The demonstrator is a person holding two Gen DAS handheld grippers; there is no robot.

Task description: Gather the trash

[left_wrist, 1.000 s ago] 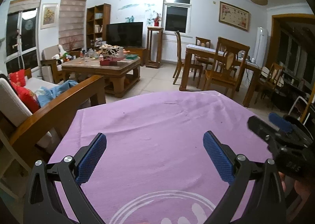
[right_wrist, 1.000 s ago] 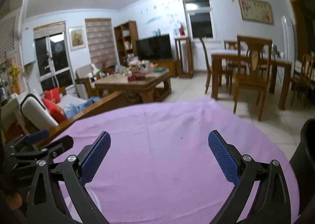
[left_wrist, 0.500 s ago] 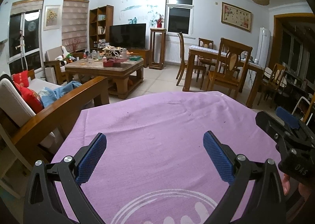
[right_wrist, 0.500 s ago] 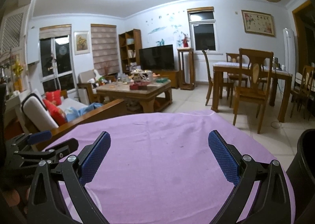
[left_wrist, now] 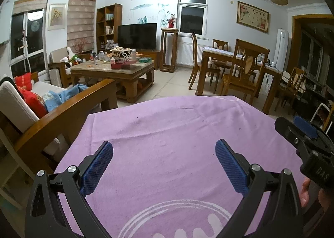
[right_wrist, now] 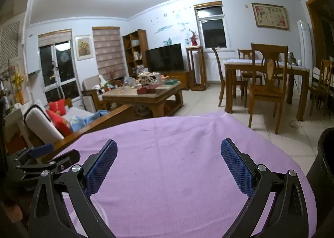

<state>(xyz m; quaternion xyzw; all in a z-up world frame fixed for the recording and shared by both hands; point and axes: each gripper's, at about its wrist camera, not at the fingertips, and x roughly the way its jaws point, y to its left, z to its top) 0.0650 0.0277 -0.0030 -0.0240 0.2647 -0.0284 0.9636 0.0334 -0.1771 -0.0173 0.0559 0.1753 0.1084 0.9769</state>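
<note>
Left fingers (left_wrist: 163, 166): spread wide, empty, above the purple cloth (left_wrist: 177, 133).
Right fingers (right_wrist: 169, 166): apart, empty.
Trash: none visible on the table.
Bin (right_wrist: 325, 167): dark, right edge.
Risk: grippers near each other may collide; fingers could snag cloth.

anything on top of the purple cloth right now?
Nothing rests on the purple cloth besides its white printed pattern. Both open grippers, left and right, hide its near edge.

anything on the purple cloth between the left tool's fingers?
Nothing: between the left tool fingers only bare purple cloth shows in the left wrist view.
</note>
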